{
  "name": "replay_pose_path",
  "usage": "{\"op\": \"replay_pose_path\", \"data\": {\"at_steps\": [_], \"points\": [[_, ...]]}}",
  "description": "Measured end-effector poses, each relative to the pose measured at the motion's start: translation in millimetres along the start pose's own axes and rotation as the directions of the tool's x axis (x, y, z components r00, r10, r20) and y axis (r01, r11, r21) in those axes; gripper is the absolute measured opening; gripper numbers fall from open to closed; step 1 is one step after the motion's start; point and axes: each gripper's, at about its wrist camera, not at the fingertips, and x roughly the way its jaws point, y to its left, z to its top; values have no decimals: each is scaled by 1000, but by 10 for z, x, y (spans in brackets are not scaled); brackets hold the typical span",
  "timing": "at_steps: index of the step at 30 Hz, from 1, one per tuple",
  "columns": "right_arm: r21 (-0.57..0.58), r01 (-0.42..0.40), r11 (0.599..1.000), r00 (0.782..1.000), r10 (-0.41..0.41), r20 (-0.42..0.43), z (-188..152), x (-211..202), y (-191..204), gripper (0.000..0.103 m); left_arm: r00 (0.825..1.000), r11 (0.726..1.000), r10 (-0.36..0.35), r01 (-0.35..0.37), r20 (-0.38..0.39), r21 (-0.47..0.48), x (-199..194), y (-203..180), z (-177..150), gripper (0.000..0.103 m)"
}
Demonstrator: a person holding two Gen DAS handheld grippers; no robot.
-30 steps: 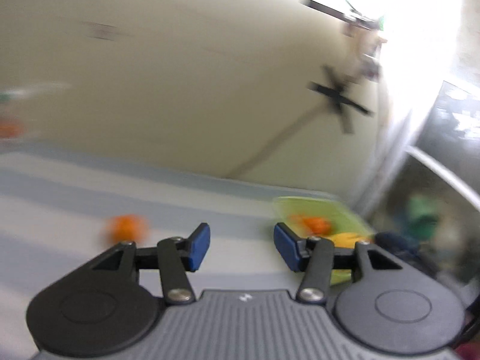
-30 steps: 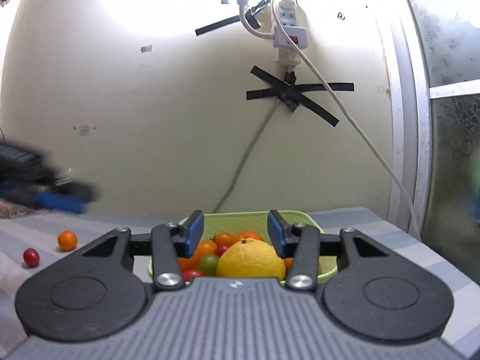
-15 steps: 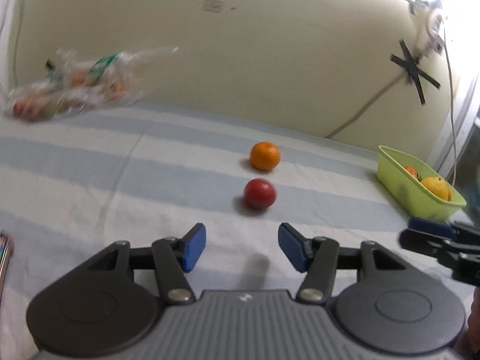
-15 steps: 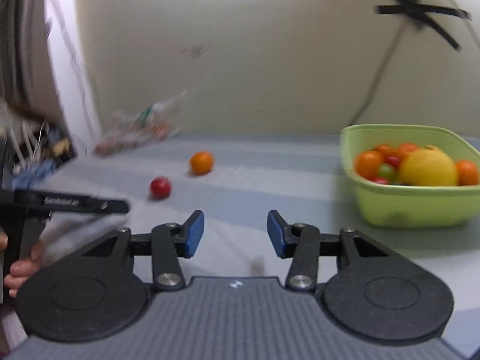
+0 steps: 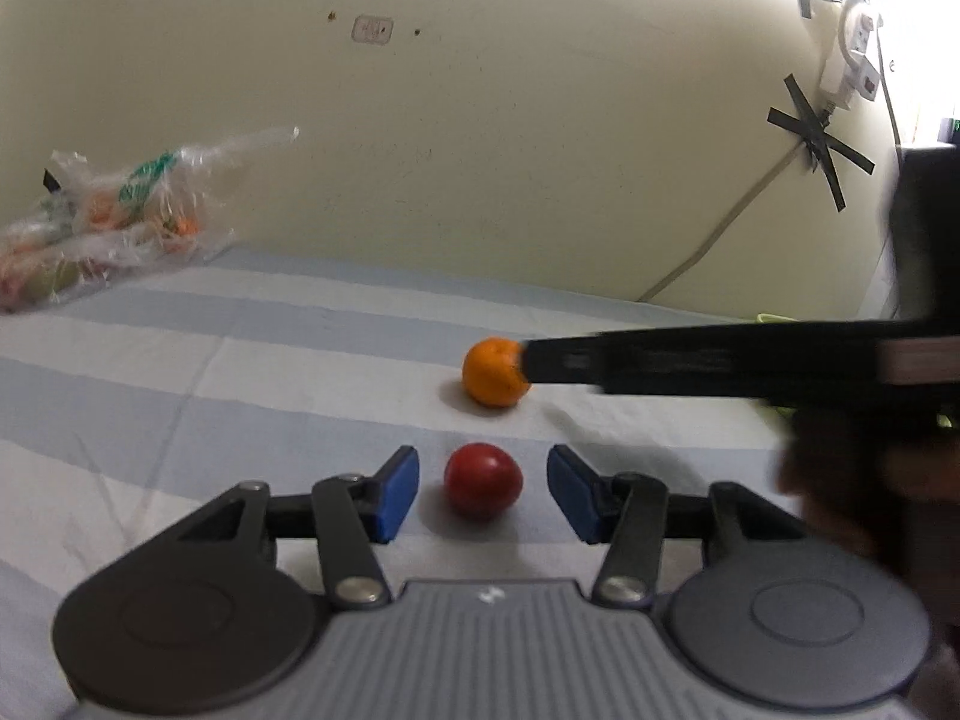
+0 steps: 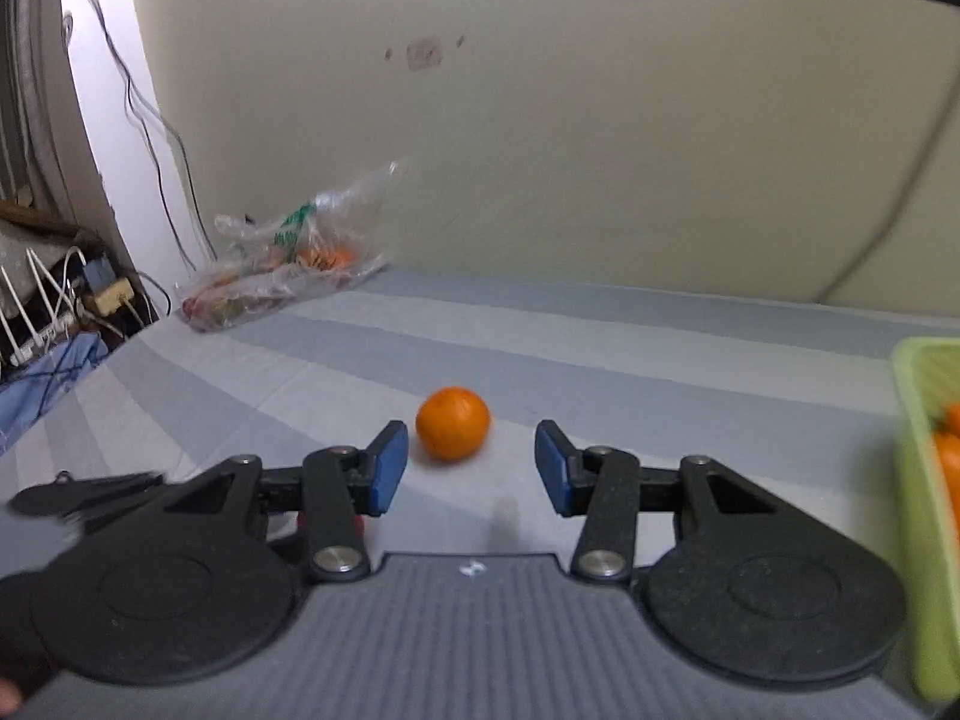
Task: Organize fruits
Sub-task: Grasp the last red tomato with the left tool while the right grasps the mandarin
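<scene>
A red tomato [image 5: 483, 480] lies on the striped sheet between the blue pads of my left gripper [image 5: 483, 493], whose jaws are closing; a gap shows on each side of the fruit. Beyond it sits a small orange [image 5: 492, 372], and a blurred black finger of the right gripper reaches in from the right up to it. In the right wrist view that orange [image 6: 453, 423] lies just ahead of my right gripper [image 6: 471, 468], which stands open with nothing between its pads. The green basket [image 6: 918, 414] of fruit is at the right edge.
A clear plastic bag [image 5: 114, 222] holding produce lies against the wall at the far left. A cable and taped power strip [image 5: 840, 69] hang on the wall at the right. Wires and clutter [image 6: 66, 300] sit beyond the sheet's left edge.
My left gripper has sunk toward the tomato, which now lies between its pads. My right gripper has swung left from the green basket to the orange.
</scene>
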Motion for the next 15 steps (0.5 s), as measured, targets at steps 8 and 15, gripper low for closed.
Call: {"op": "replay_pose_path", "data": {"at_steps": [8, 15], "points": [[-16, -17, 1000, 998, 15, -66, 22, 414, 26, 39, 1000, 1000, -16, 16, -2, -7, 18, 10, 3, 28], [-4, 40, 999, 998, -40, -44, -155, 24, -31, 38, 996, 996, -76, 74, 39, 44, -83, -62, -32, 27]]}}
